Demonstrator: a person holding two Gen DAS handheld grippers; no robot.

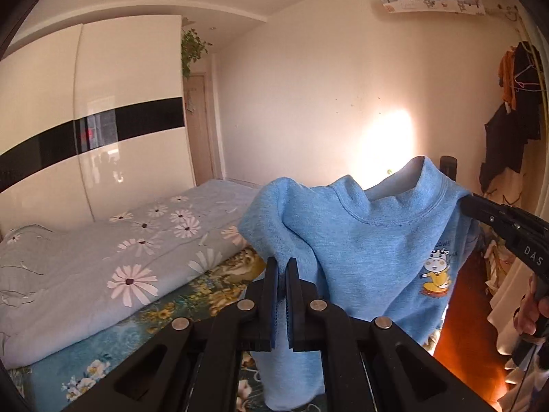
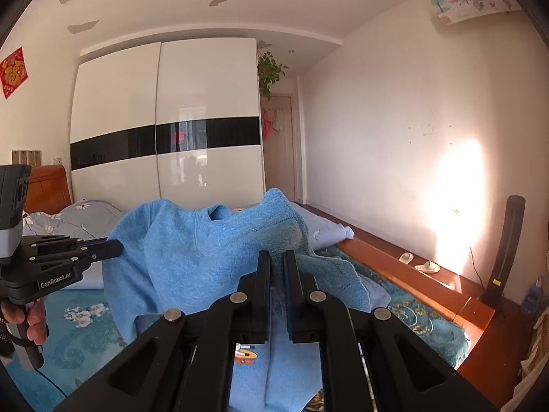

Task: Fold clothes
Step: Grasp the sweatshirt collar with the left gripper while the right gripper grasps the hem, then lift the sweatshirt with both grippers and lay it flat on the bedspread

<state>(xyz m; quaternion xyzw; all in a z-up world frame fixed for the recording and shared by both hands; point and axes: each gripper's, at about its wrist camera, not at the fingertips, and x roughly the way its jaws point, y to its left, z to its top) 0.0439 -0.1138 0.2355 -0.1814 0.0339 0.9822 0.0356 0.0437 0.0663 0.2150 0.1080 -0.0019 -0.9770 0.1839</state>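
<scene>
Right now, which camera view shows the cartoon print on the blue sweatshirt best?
The left wrist view: the cartoon print faces the camera, fully visible on the hanging blue sweatshirt. The right wrist view shows only an orange sliver of the print, low between that gripper's own jaws.

Two close wrist views, perhaps converging
</scene>
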